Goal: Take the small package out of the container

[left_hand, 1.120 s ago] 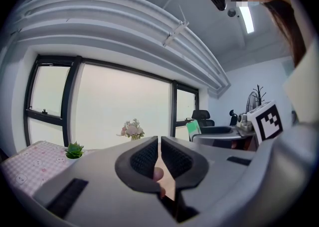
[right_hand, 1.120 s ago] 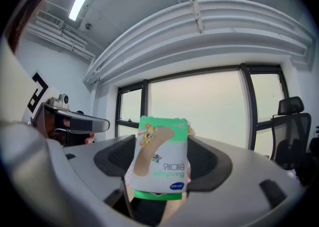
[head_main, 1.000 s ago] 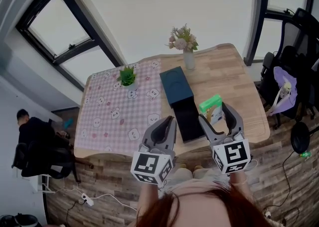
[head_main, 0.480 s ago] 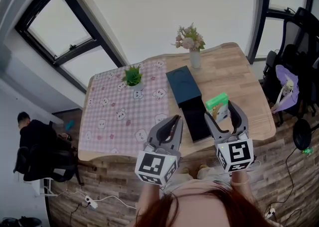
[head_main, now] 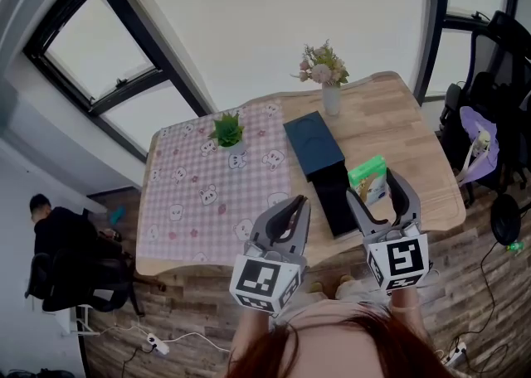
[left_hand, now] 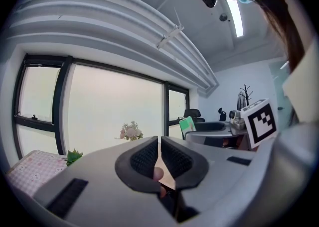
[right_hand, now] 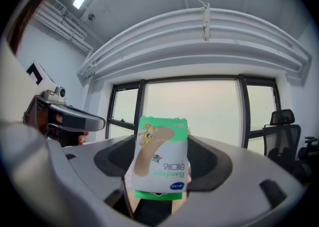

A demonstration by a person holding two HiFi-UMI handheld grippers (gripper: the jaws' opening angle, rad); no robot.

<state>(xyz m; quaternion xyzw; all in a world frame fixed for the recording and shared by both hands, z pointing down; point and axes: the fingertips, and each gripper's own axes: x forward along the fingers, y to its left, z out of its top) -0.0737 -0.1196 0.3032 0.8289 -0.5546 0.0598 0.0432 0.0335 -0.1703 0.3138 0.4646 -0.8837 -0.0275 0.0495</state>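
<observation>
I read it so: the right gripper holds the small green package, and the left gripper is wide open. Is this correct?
Not quite. The left gripper is shut, not wide open: the left gripper view shows its jaws together with nothing between. The right gripper does hold the small green package.

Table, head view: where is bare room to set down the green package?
Bare wood of the table right of the dark box, this side of the vase, is free. So is the pink cloth below the potted plant. Around the box it is crowded.
</observation>
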